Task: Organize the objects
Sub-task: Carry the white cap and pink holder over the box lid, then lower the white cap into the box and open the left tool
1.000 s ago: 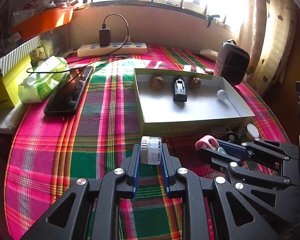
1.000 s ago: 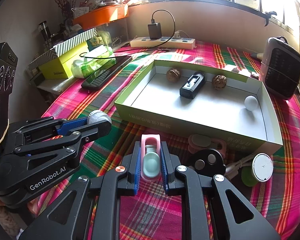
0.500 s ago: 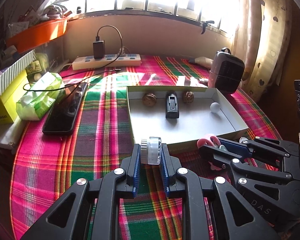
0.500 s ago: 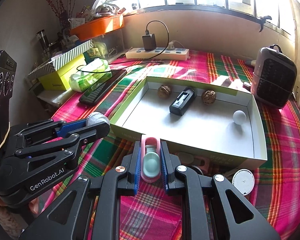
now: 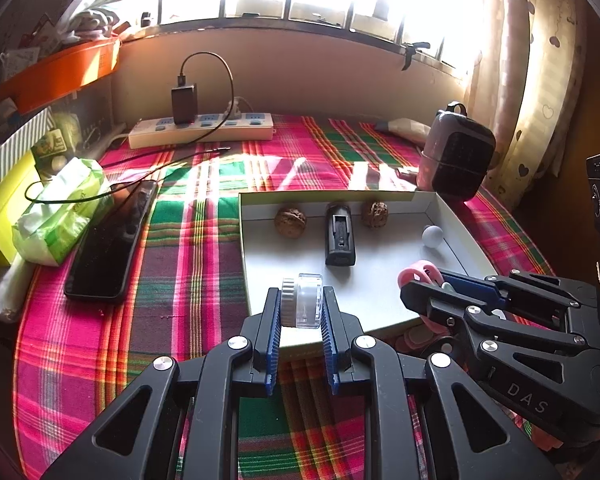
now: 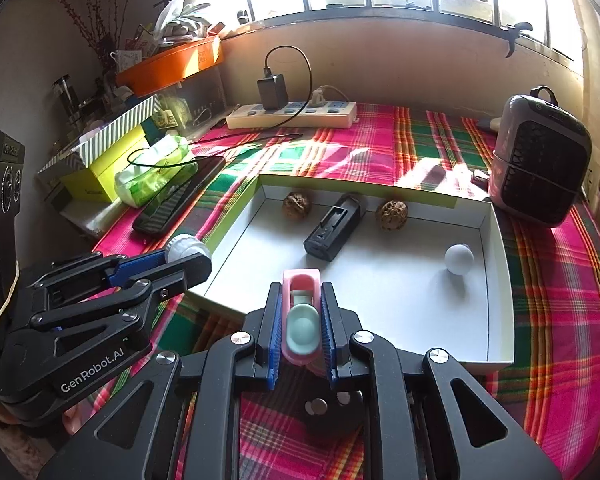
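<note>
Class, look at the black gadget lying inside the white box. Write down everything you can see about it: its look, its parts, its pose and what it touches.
The black gadget is a small oblong block that looks like hard plastic, with a recessed slot along its top face. It lies flat on the floor of the white box, near the far wall, between two walnuts without touching either. One end points to the far wall, the other toward the cameras. Neither hand-held gripper touches it. What the gadget actually is cannot be told.
</note>
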